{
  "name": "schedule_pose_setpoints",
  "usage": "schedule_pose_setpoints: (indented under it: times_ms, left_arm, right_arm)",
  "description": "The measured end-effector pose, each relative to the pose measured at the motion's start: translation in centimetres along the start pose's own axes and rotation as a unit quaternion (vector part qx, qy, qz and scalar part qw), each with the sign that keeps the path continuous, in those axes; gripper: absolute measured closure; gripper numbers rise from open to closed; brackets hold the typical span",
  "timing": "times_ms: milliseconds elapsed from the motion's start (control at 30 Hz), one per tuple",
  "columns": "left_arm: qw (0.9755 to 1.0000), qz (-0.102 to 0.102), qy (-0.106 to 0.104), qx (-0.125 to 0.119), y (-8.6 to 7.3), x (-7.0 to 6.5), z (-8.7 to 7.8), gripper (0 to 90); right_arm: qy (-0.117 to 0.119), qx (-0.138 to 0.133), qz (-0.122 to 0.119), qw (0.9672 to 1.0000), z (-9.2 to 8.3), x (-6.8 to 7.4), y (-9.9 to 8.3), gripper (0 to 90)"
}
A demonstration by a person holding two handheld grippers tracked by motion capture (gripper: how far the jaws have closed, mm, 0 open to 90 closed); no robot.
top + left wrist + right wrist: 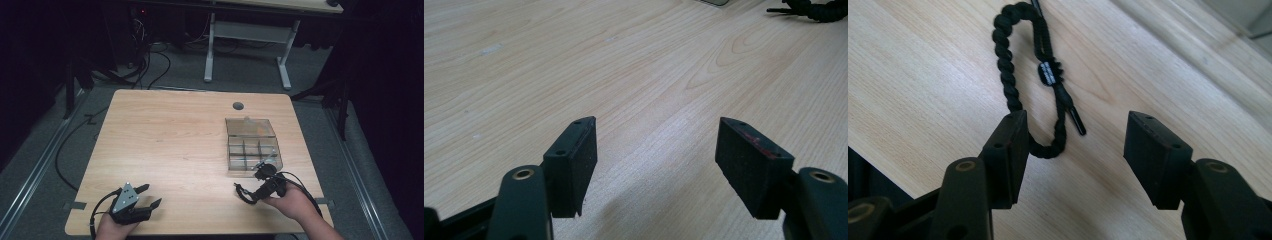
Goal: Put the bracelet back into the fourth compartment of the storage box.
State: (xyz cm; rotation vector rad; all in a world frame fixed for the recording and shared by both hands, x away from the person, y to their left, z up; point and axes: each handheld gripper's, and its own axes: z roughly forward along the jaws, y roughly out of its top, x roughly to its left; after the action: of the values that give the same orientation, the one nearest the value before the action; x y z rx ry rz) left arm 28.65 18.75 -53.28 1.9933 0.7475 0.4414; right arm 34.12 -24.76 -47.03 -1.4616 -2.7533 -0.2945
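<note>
Near the table's (pixel 165 125) front edge, the left gripper (pixel 148 195) rests idle with its jaws spread and nothing between them. The right gripper (pixel 1075 150) stands wide, apparently clear of the black braided bracelet (pixel 1013 75) lying flat before the clear compartment box (pixel 251 145), toward the right edge.

You see a light wooden table (pixel 165 145). Its far right holds a clear compartment box (pixel 251 147). Beyond stands a white-legged desk (pixel 250 40).

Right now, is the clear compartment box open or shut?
Open. In the high view the clear box has its lid swung back behind it, and the divided compartments lie uncovered.
</note>
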Motion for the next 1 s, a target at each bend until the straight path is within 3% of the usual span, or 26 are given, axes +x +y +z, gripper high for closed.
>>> schedule_pose_setpoints:
  times_ms: [233,300,500,533,567,1000]
  left_arm:
    - [1.0000,0.000,0.000,0.000,0.0,0.0,0.0,33.5]
    - [1.0000,0.000,0.000,0.000,0.0,0.0,0.0,33.5]
    - [1.0000,-0.001,-0.001,0.000,0.0,0.0,0.0,33.5]
    - [1.0000,-0.001,-0.001,0.000,0.0,0.0,0.0,33.5]
    - [1.0000,-0.001,-0.001,0.000,0.0,0.0,0.0,33.5]
    - [1.0000,-0.001,-0.003,-0.001,0.0,0.0,0.0,33.5]
  right_arm:
    - [-0.005,0.006,-0.029,0.9996,1.0,1.2,0.9,42.3]
    - [-0.005,0.009,-0.021,0.9997,1.1,1.5,1.0,42.3]
    - [-0.012,0.020,-0.038,0.9990,1.8,2.2,1.8,43.4]
    - [-0.013,0.020,-0.038,0.9990,1.9,2.3,1.9,44.2]
    - [-0.015,0.018,-0.061,0.9979,2.0,2.2,2.1,45.1]
    - [-0.027,0.036,-0.082,0.9956,2.6,2.8,2.7,57.6]
